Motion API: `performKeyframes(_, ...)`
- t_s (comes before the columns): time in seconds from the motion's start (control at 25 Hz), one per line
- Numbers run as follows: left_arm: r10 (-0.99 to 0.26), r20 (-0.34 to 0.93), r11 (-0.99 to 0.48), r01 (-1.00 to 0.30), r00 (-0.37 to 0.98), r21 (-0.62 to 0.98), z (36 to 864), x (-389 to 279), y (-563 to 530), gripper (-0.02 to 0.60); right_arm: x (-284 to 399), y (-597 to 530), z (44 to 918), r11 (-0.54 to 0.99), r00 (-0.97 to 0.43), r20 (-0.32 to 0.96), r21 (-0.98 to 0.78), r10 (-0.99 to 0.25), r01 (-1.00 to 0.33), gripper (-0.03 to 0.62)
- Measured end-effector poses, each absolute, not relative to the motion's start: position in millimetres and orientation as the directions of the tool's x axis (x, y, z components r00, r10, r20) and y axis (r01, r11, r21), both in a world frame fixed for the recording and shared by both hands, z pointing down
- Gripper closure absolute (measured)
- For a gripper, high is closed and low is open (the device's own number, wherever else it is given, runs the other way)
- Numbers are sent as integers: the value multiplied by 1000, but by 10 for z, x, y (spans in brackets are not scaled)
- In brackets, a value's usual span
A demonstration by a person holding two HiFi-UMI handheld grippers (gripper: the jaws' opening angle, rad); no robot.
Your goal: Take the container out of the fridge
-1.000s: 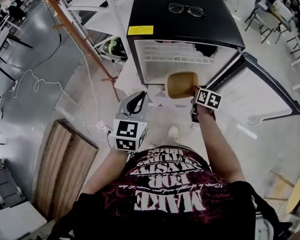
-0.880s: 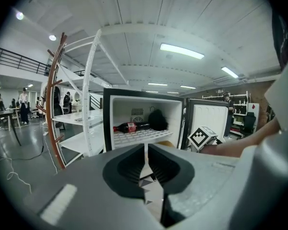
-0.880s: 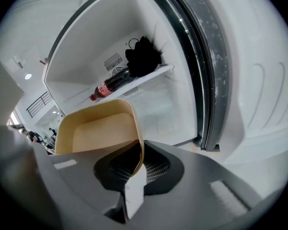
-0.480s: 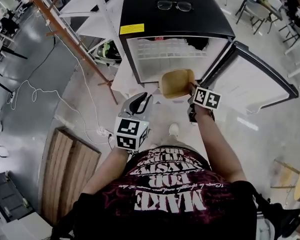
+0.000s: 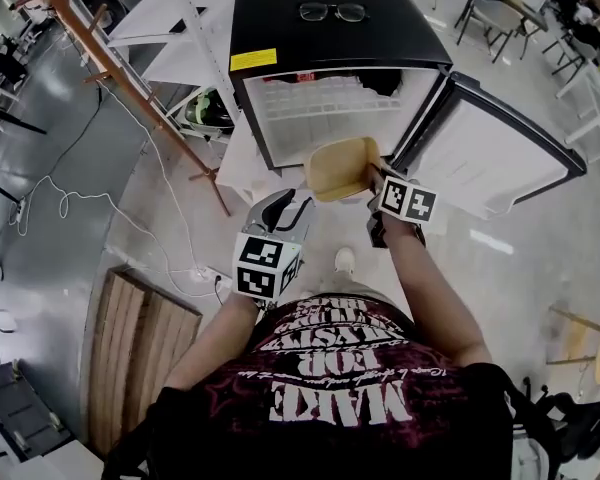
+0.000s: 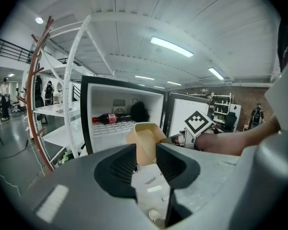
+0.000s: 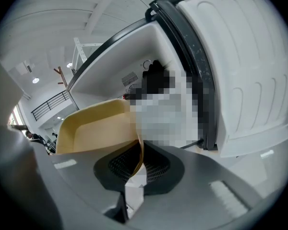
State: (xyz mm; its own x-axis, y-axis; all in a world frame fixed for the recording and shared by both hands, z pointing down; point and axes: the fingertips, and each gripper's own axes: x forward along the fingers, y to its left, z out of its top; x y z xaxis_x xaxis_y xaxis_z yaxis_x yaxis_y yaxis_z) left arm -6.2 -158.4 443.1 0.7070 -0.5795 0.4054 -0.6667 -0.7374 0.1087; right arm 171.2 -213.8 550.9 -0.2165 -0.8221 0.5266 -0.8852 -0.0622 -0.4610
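The container (image 5: 342,168), a tan rounded-rectangular tub that looks empty, is held in the air just in front of the open fridge (image 5: 340,43), at the lower edge of its opening and above the floor. It is judged to be clear of the shelf, or nearly so. Its mouth faces upward, tipped slightly toward the person. Its long axis is judged to run roughly parallel to the fridge front, from the gripped end away toward the fridge's hinge-free side. The thin end wall nearest the fridge door (image 5: 490,158) is pinched by the right hand-held gripper (image 5: 373,176), with one jaw inside the tub and one outside, nearly closed on the wall. Since only one end is gripped, the far end is cantilevered. The step is best done by drawing the tub straight back from the fridge with the mouth level, without twisting, and well away from the door edge. The left hand-held gripper (image 5: 280,206) hangs in front of the fridge, lower than the container and apart from it. Its jaws are narrowly parted with nothing between them, so it could be brought under the free end as support. Inside the fridge a bottle (image 6: 110,119) lies on the shelf, and glasses (image 5: 333,12) rest on the fridge top.
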Motion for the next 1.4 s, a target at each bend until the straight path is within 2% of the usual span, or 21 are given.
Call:
performKeyframes(0.4,-565,394,-740,-656,725,145,4461,-40,-1491,425,1548,-1949,5293,-28,-221,494,-448,-841,-894,546)
performKeyframes(1.0,-606,401,-701,-700,686,137,4488,-176,-1576,426,1262,-1769,4822,87,-301,388,-482,-871,-872,534)
performKeyframes(1.4,-640,414,-669,-734,648,114,4485,-239,-1617,474,1222,-1586,4709,154,-308,393,-376,-866,-914,526)
